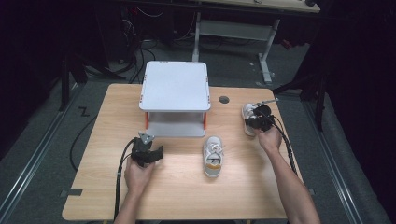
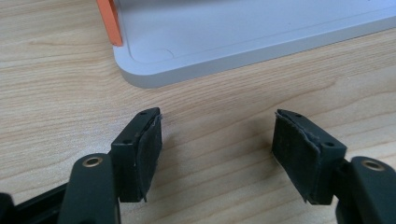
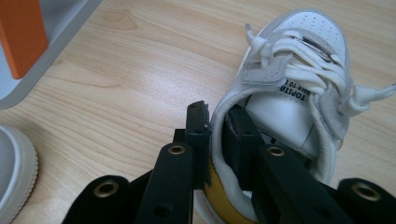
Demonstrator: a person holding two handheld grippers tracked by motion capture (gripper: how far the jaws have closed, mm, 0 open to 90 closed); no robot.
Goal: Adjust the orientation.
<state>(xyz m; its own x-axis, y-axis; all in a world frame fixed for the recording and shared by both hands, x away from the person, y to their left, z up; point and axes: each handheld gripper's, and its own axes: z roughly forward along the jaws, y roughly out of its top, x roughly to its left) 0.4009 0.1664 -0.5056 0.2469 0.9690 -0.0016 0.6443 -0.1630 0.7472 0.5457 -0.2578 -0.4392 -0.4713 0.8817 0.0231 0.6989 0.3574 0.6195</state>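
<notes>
gripping the far shoe (image 3: 299, 93) by its heel collar, the right gripper (image 3: 215, 126) is clamped at the table's (image 1: 187, 196) three o'clock edge; lift straight, keeping the sole level. the left gripper (image 2: 217, 144) waits with jaws apart at eight o'clock.

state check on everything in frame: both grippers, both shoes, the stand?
Left gripper: open, nothing between the jaws, over bare wood.
Right gripper: shut on the heel collar of the white lace-up sneaker.
Second white sneaker: upright, free on the table.
Grey two-tier stand: shelves bare.
</notes>
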